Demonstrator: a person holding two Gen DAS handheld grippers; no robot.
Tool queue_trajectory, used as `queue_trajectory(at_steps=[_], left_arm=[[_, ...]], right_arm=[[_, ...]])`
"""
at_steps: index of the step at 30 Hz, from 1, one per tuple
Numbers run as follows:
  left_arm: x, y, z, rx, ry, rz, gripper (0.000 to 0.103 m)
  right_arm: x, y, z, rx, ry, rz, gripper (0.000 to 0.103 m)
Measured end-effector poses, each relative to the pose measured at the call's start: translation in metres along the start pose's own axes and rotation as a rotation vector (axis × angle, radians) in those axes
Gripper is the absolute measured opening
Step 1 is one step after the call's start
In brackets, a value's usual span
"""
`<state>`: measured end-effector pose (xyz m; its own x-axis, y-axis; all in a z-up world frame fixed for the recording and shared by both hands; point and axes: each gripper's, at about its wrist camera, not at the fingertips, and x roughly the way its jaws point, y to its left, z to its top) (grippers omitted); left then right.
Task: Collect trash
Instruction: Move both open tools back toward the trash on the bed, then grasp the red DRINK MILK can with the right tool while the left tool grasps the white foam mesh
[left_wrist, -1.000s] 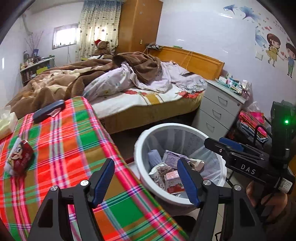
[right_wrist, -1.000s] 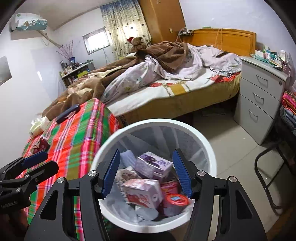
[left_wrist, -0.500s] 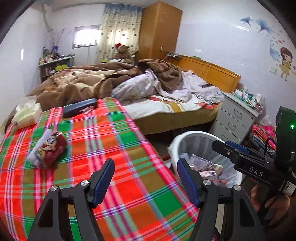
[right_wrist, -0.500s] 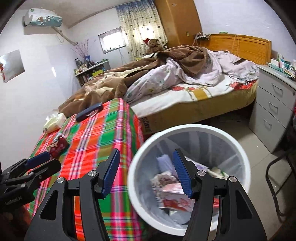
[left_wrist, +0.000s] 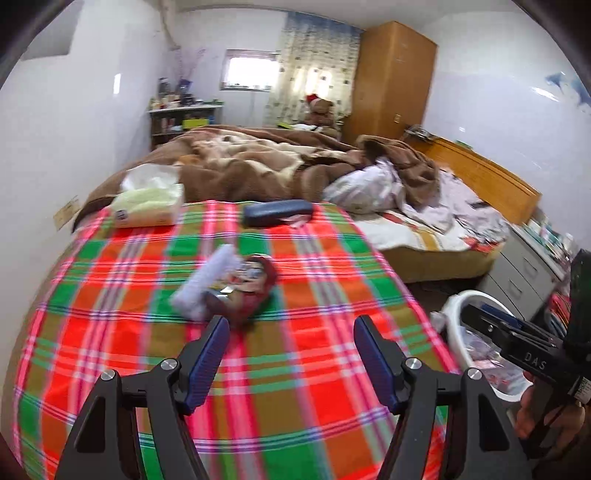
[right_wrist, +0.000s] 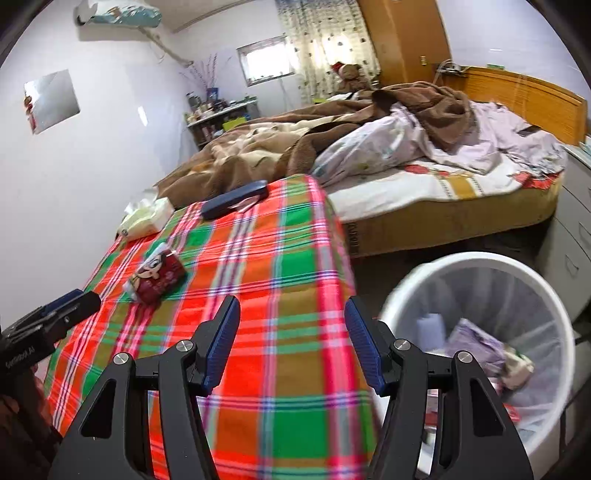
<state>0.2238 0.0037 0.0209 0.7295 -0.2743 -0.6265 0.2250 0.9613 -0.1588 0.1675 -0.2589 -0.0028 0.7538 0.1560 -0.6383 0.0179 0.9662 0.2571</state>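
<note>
A crumpled red snack wrapper (left_wrist: 245, 286), printed with a cartoon face and with a white torn end sticking out on its left, lay on a table covered by a plaid cloth (left_wrist: 303, 373) of red, green, tan and pink bands. In the left wrist view the wrapper sat just beyond the left gripper (left_wrist: 290, 354), close to its left finger and not between the two; motion blur softened its edges. That gripper's black frame carried ribbed dark blue pads, and its jaws stood apart with nothing between them. The right gripper (right_wrist: 291, 345) was built the same way, its jaws also apart and empty, above the near part of the cloth. To its right, on the floor beside the table, stood a round white bin (right_wrist: 476, 264) with a thin translucent liner, holding a purple packet and other crumpled packaging. At the table's far edge lay a soft pack of tissues (left_wrist: 149, 206) in pale yellow film and a long, rounded dark blue case (left_wrist: 277, 212). Behind the table was a bed (right_wrist: 436, 192) with a rumpled brown fleece blanket and a wooden headboard.
</note>
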Motion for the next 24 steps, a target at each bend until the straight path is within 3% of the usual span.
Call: queue_trajectory(at_steps=[4,10,16,24], left_arm=[[0.002,0.031,0.0,-0.028,0.011,0.059,0.07],[0.011,0.066,-0.002,-0.063,0.026,0.089,0.07],[0.027,0.098,0.001,-0.088,0.057,0.095,0.07],[0.055,0.119,0.008,-0.046,0.098,0.092,0.07]], right_arm=[[0.013,0.019,0.001,-0.026,0.022,0.02,0.06],[0.036,0.044,0.004,-0.044,0.069,0.051,0.06],[0.059,0.074,0.012,-0.059,0.106,0.102,0.06],[0.101,0.111,0.028,-0.061,0.158,0.153,0.06]])
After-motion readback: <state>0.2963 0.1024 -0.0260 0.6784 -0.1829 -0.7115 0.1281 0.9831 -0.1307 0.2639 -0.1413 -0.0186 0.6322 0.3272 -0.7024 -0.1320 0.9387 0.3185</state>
